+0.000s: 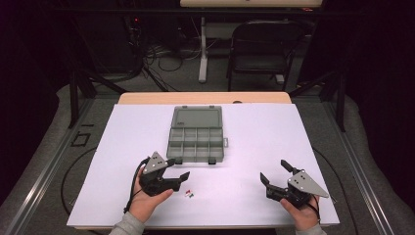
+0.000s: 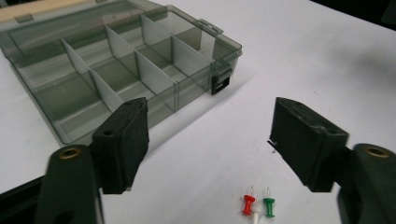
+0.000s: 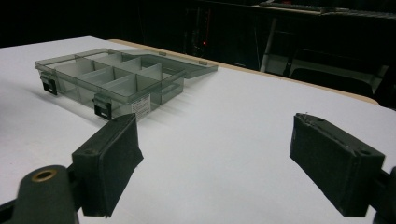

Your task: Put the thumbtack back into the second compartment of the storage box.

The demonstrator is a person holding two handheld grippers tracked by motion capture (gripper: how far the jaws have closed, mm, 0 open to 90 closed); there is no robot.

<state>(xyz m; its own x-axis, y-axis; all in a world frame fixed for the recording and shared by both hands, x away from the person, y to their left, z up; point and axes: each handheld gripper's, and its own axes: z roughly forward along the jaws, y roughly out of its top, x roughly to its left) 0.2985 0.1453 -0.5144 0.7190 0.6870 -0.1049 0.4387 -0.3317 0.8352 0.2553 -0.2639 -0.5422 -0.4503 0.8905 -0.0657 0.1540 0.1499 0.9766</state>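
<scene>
Presently, the left gripper [image 2: 210, 140] stood with jaws spread and empty above three push pins [image 2: 258, 206], which lay at 5 o'clock of the compartment box [image 1: 196, 133]. Judged light, small and sharp-tipped; best pinched by the plastic heads. The right gripper [image 1: 275, 176] likewise gaped, empty.

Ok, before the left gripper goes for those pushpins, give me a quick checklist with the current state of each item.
1. Left gripper open: ok, jaws wide apart.
2. Pushpins in front of that gripper: ok, red, white and green, lying close together on the table.
3. Pins separated enough to pick one: not ok, they lie side by side.
4. Organizer box open: ok, lid laid back.
5. Compartments free: ok, none holds anything visible.
6. Right gripper out of the way: ok, open and off to the side.
</scene>
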